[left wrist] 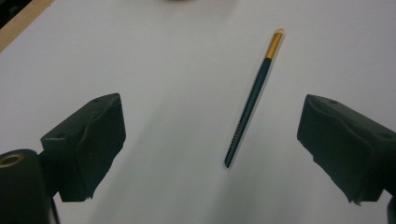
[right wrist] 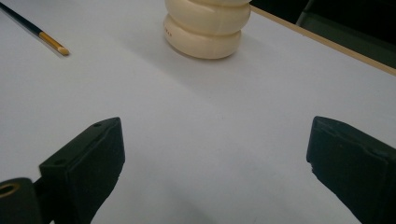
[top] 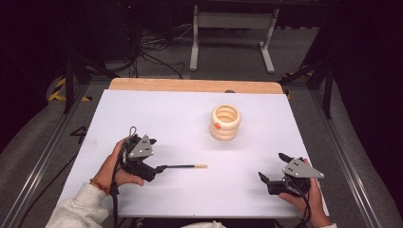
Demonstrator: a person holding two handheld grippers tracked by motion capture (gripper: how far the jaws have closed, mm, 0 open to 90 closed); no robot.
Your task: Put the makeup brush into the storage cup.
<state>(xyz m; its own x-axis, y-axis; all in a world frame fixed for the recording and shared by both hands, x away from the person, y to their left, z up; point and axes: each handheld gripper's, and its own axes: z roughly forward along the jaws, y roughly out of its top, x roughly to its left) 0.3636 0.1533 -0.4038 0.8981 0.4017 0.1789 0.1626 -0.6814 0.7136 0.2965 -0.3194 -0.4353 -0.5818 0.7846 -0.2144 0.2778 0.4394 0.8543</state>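
A thin brush [top: 183,166] with a dark handle, gold ferrule and pale tip lies flat on the white table [top: 180,114]. My left gripper [top: 159,154] is open just left of its handle end. In the left gripper view the brush [left wrist: 250,100] lies on the table between the wide-apart jaws, untouched, and runs away from my left gripper [left wrist: 210,154]. A cream ribbed holder [top: 225,122] stands upright right of centre. My right gripper [top: 272,166] rests open near the front right and holds nothing. From my right gripper [right wrist: 215,158], the holder [right wrist: 208,28] is ahead and the brush tip [right wrist: 56,46] far left.
A wooden strip [top: 195,85] edges the table's far side. Metal rails run along both sides. Beyond the table are cables on the floor and a white frame stand [top: 233,35]. Bare table surface lies between the two grippers.
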